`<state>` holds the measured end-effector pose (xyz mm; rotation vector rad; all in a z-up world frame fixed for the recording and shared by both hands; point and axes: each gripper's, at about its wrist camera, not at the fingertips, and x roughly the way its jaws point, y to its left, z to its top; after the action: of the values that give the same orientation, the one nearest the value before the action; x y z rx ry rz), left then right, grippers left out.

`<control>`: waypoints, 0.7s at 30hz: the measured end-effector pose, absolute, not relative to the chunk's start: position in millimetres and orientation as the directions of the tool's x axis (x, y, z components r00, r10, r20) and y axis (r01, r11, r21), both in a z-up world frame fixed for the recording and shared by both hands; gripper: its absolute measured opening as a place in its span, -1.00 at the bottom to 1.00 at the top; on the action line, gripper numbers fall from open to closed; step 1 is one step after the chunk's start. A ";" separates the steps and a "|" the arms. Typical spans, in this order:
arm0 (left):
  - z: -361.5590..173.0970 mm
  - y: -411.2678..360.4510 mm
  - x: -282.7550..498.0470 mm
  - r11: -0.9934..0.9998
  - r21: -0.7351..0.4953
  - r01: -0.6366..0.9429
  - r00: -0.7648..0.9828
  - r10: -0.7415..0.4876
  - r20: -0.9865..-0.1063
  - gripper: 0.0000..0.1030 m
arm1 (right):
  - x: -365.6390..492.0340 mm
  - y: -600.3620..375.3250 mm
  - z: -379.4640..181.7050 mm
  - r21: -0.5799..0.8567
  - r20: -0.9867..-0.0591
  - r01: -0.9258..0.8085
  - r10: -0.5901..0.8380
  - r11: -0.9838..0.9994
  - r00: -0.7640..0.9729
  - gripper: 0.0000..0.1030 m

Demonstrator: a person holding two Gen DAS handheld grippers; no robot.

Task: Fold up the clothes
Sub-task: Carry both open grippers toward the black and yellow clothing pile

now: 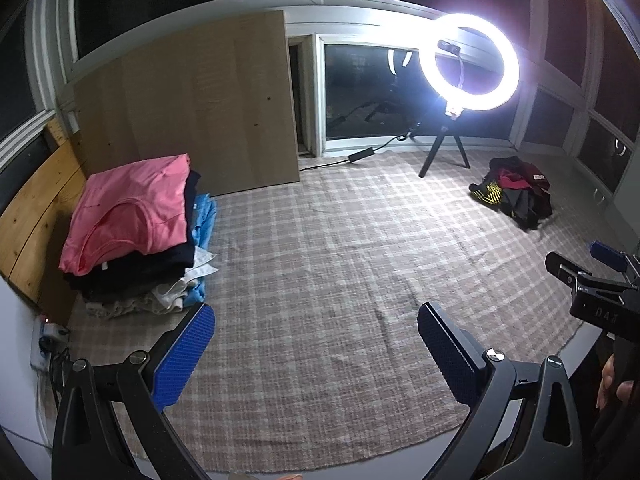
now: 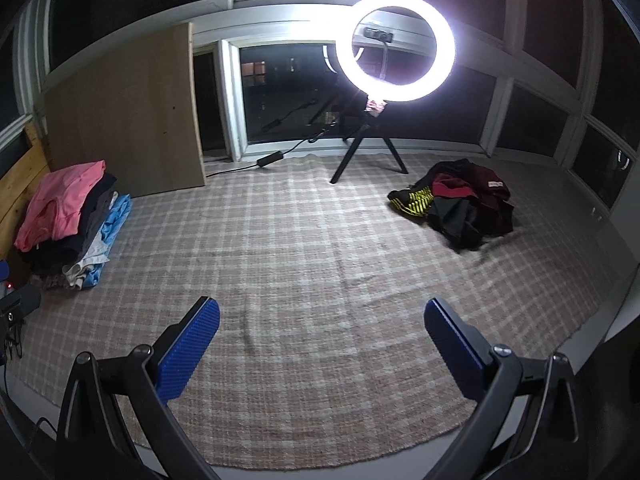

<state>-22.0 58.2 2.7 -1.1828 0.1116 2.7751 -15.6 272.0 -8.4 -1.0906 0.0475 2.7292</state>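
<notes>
Both grippers hovered over the plaid rug (image 2: 320,248), the left gripper (image 1: 316,344) and right gripper (image 2: 322,340) spread wide and empty. The folded stack (image 1: 132,232) lay far left; a dark, seemingly unfolded heap (image 2: 460,204) sat well beyond the right fingers, near the ring light (image 2: 394,46).

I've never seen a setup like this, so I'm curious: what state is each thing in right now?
Left hand-held gripper: open, holding nothing.
Right hand-held gripper: open, holding nothing.
Stack of clothes: folded, pink top uppermost, at the rug's left edge.
Dark clothes heap: unfolded, crumpled on the rug.
Ring light: switched on, standing on its tripod.
Plaid rug: spread flat, slightly wrinkled.
</notes>
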 end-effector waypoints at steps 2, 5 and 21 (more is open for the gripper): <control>2.8 62.3 -23.6 -0.988 0.022 -0.156 -0.684 0.092 -0.723 0.98 | -14.6 276.2 -7.7 -0.043 -0.683 -0.215 0.186 -0.976 -0.706 1.00; 2.6 67.1 -27.1 -0.984 0.021 -0.176 -0.679 0.107 -0.726 0.98 | -12.7 281.3 -7.4 -0.044 -0.683 -0.239 0.204 -0.970 -0.702 1.00; 2.3 112.9 -43.8 -0.959 0.023 -0.284 -0.651 0.175 -0.739 0.98 | 0.0 323.8 -2.5 -0.053 -0.687 -0.341 0.282 -0.939 -0.670 1.00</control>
<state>-43.8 112.9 2.3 -1.1594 0.1990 2.6373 0.0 323.8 -2.5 -1.0473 0.1130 2.5933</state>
